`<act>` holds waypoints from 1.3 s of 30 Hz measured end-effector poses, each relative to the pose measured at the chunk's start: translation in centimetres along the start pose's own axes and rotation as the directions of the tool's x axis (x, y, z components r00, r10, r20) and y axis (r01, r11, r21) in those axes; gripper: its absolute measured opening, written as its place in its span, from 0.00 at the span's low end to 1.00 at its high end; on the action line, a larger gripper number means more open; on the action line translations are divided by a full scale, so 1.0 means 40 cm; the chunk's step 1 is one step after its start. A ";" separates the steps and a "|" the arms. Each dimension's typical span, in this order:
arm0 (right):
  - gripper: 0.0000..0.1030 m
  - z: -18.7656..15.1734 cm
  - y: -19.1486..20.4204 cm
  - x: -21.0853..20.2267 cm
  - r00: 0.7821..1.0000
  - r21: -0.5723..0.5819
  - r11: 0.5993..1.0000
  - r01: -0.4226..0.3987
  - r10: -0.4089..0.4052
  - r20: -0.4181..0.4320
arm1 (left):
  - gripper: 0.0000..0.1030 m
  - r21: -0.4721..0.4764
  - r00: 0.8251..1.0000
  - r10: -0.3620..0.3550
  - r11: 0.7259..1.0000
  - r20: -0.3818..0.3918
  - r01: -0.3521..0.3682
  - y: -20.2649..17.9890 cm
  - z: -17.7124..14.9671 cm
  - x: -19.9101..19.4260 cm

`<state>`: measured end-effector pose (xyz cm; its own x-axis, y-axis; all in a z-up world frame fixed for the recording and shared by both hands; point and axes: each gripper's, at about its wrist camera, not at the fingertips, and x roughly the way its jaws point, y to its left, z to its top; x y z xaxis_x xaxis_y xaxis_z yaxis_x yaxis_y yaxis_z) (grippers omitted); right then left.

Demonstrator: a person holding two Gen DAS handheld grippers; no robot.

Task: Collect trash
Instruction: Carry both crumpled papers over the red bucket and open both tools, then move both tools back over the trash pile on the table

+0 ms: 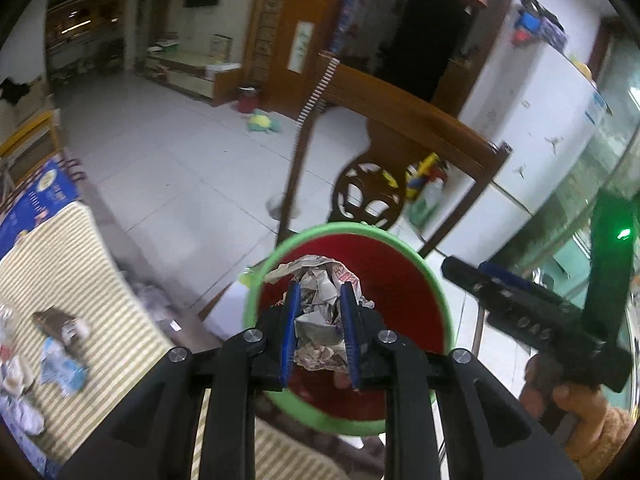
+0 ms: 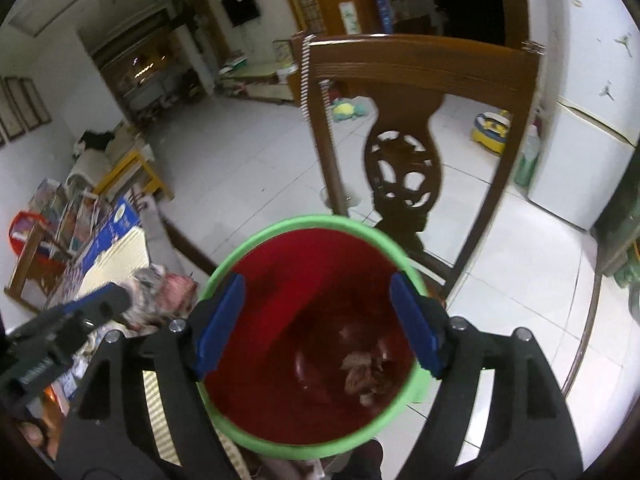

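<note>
The left gripper [image 1: 320,328] clamps a crumpled newspaper wad [image 1: 320,320] over the red bin [image 1: 400,264], ready to drop it in, while the right gripper [image 2: 316,324] hangs spread and empty above earlier scraps [image 2: 368,372].

Red printed characters show on the crumpled newspaper [image 1: 320,312], seemingly Chinese, but too blurred to read.

Bin mouth: the red plastic bin with green rim [image 2: 310,354] is open above; only crumpled scraps [image 2: 366,368] lie at its bottom.
Far side: a carved brown wooden chair back [image 2: 404,160] stands just behind the rim.
Left side: striped tablecloth [image 1: 68,264] carrying scattered litter.
</note>
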<state>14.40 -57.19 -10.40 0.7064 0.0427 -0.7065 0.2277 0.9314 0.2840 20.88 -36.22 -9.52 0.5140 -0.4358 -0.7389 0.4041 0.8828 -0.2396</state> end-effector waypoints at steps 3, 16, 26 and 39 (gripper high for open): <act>0.72 0.004 -0.037 -0.022 1.000 0.030 1.000 0.009 -0.009 0.020 | 0.22 0.028 1.000 -0.020 0.999 -0.018 0.020 -0.031 0.006 0.033; 0.74 -0.006 -0.020 -0.044 0.999 0.038 0.999 -0.017 0.016 0.036 | 0.55 0.031 1.000 -0.011 0.999 0.018 0.010 -0.037 -0.009 -0.002; 0.75 -0.053 0.153 -0.031 0.995 -0.062 0.993 -0.100 0.100 -0.004 | 0.55 -0.071 0.994 0.077 0.995 0.080 -0.071 0.102 -0.079 -0.152; 0.75 -0.191 0.491 -0.029 0.972 -0.220 0.948 -0.231 0.216 -0.091 | 0.55 -0.249 0.960 0.243 0.947 0.141 -0.203 0.378 -0.246 -0.419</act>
<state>12.93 -36.19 -8.98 0.6751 0.2751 -0.6845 -0.0948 0.9525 0.2893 10.92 -13.84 -6.98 0.6980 -0.2283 -0.6788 0.0897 0.9682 -0.2335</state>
